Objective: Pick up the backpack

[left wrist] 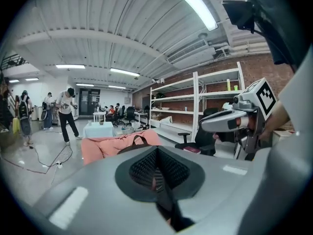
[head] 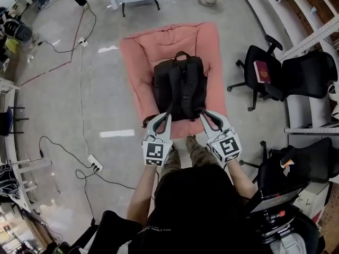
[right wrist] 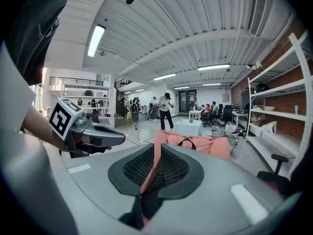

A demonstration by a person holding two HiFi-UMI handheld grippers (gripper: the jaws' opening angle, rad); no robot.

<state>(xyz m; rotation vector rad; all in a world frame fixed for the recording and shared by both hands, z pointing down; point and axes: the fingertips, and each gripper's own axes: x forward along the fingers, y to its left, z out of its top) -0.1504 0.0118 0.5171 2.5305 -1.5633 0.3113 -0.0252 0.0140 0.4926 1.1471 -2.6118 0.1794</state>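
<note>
**Person's head (head: pixel 193 194) low over a black fabric backpack (head: pixel 180 86)**

Both forearms stretch forward, a marker-cubed claw in each hand! Left claw (head: pixel 166 117) sits at the backpack's near edge, by the lower end of a shoulder strap. Its jaws are pressed together, and whether any strap is pinched there I can't tell. Right claw (head: pixel 204 115) is at the near right corner, jaws a narrow slit apart, pink showing through the gap and nothing clamped. And the backpack? It lies flat, straps up, on a pink rectangular cushion (head: pixel 139 57) spread on the grey concrete floor (head: pixel 79 105). Off to the right, a black office chair (head: pixel 275 83) carries a dark red book (head: pixel 262 71).
</note>
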